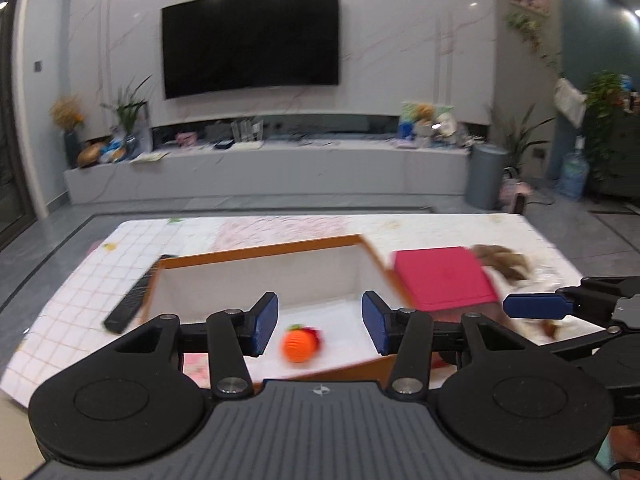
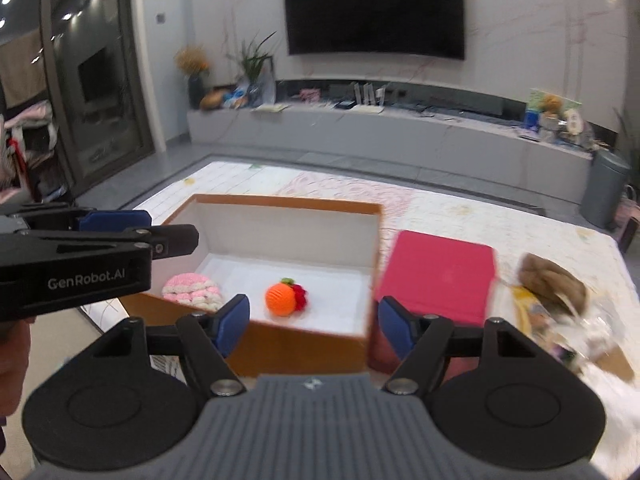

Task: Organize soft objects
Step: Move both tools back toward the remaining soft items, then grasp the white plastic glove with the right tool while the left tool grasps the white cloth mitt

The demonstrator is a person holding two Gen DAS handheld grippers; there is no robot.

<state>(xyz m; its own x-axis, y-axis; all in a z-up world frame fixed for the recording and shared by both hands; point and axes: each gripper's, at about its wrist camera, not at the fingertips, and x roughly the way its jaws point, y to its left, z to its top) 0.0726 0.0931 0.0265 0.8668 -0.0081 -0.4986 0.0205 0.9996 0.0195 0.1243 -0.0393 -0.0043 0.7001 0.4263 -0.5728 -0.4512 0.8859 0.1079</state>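
Setting: living room of a home. Evidence: large dark television (image 1: 251,42) mounted on a marble-look wall; long low media console (image 1: 264,168) beneath it, carrying potted plants (image 1: 128,110), dried flowers (image 2: 192,62), plush toys (image 1: 426,120) and papers. Low coffee table (image 2: 500,216) with patterned cloth in foreground. Grey bin (image 1: 485,176) and water jug (image 1: 573,174) on the floor, glass door (image 2: 100,92) at the side.
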